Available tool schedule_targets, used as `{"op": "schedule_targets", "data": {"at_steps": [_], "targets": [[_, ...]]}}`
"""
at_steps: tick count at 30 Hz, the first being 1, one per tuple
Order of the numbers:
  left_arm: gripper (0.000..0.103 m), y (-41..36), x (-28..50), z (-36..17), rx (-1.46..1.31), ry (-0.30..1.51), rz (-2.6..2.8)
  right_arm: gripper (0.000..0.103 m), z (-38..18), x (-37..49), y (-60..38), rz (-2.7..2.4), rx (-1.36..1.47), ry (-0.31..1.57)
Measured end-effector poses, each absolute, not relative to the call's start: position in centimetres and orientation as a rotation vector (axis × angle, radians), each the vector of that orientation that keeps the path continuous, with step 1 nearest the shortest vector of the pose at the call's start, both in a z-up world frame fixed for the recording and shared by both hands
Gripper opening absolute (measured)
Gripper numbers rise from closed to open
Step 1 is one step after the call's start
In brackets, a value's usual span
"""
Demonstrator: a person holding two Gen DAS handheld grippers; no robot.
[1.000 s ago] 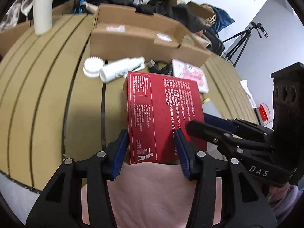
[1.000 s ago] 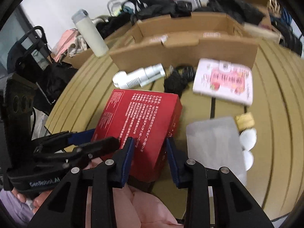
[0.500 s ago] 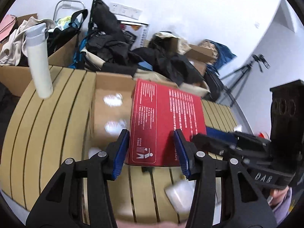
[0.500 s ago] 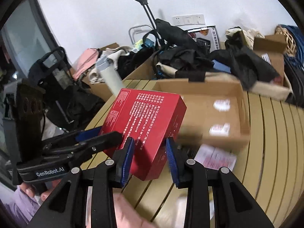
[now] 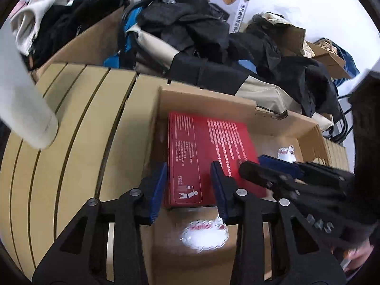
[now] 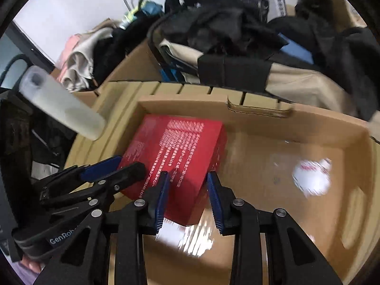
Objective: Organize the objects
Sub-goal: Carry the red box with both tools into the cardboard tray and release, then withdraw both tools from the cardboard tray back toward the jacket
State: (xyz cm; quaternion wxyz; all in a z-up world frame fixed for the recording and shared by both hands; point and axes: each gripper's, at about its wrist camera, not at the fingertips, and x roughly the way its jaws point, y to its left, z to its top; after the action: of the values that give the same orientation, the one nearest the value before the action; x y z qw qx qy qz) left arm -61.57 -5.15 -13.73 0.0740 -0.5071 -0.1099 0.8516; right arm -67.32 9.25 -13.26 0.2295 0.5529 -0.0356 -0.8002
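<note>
A red box (image 5: 190, 156) with white print is held from two sides, low inside the left end of an open cardboard box (image 5: 209, 102). My left gripper (image 5: 187, 190) clamps the red box's narrow side panel; its jaws are closing, with the blue pads on the panel. My right gripper (image 6: 187, 190) is shut on the near corner of the red box (image 6: 175, 147). Each gripper shows in the other's view: the right gripper (image 5: 261, 166) and the left gripper (image 6: 128, 166). The cardboard box (image 6: 261, 123) has white stickers (image 6: 311, 178) on its floor.
A white bottle (image 5: 23, 114) stands on the slatted wooden table (image 5: 71, 118) left of the cardboard box. Dark clothes and bags (image 5: 201, 35) are piled behind the table. A hand-slot flap (image 6: 258, 110) marks the box's far wall.
Both grippers carried the red box from the table's front, up and away, into the cardboard box's left end. The loose items on the table have left view.
</note>
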Motion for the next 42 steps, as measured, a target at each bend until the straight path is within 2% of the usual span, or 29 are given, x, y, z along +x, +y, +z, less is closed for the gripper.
{"op": "schedule_targets", "data": {"at_steps": [1,4,6,8,9,10,12,13,14,15,21,25,29,33,38,42], "targets": [[0.043,-5.2,-61.6,-14.0,-1.526,-0.336,2.539,0.037,-13.7,-67.7,9.5,-2.196,1.523,-0.116],[0.051,-5.5,-61.0,-13.8,-1.492,-0.359,2.505,0.037,-13.9,-68.1,10.3,-2.158,1.510,-0.194],[0.054,-5.3,-60.2,-12.6,-1.485,-0.294,2.540,0.038,-13.1,-67.4,10.4,-2.188,1.494,-0.127],[0.063,-5.1,-59.2,-10.6,-1.450,-0.246,2.575,0.038,-11.7,-66.3,10.7,-2.241,1.476,-0.033],[0.076,-5.1,-58.2,-9.1,-1.422,-0.215,2.601,0.038,-10.5,-65.3,11.0,-2.259,1.454,0.001],[0.082,-5.1,-57.4,-7.9,-1.403,-0.193,2.625,0.038,-9.3,-64.4,11.6,-2.270,1.434,0.023],[0.094,-5.2,-54.8,-4.8,-1.351,-0.123,2.686,0.044,-6.3,-61.9,13.0,-2.333,1.382,0.111],[0.102,-5.1,-53.9,-3.7,-1.358,-0.077,2.706,0.057,-4.9,-60.7,13.5,-2.365,1.359,0.166],[0.103,-4.9,-52.8,-2.5,-1.376,-0.023,2.723,0.079,-3.4,-59.5,14.2,-2.394,1.334,0.214],[0.103,-4.9,-51.0,-0.8,-1.381,0.022,2.740,0.085,-1.7,-57.9,15.1,-2.419,1.313,0.246],[0.103,-5.1,-42.5,6.6,-1.298,-0.037,2.769,0.085,6.9,-49.3,21.1,-2.567,1.238,0.170],[0.103,-5.2,-36.4,10.9,-1.191,-0.022,2.841,0.085,11.1,-42.3,22.7,-2.657,1.133,0.245],[0.103,-5.2,-29.5,11.9,-1.197,-0.030,2.875,0.085,13.5,-34.1,23.1,-2.692,0.988,0.301],[0.103,-4.5,-23.1,10.8,-1.150,-0.006,2.839,0.085,13.5,-25.8,22.9,-2.690,0.872,0.262],[0.103,-3.8,-14.8,8.6,-1.026,0.091,2.857,0.085,10.5,-17.7,22.8,-2.706,0.866,0.198],[0.103,-4.5,-8.8,5.2,-1.026,0.013,2.902,0.085,6.9,-12.3,22.3,-2.715,0.888,0.186]]}}
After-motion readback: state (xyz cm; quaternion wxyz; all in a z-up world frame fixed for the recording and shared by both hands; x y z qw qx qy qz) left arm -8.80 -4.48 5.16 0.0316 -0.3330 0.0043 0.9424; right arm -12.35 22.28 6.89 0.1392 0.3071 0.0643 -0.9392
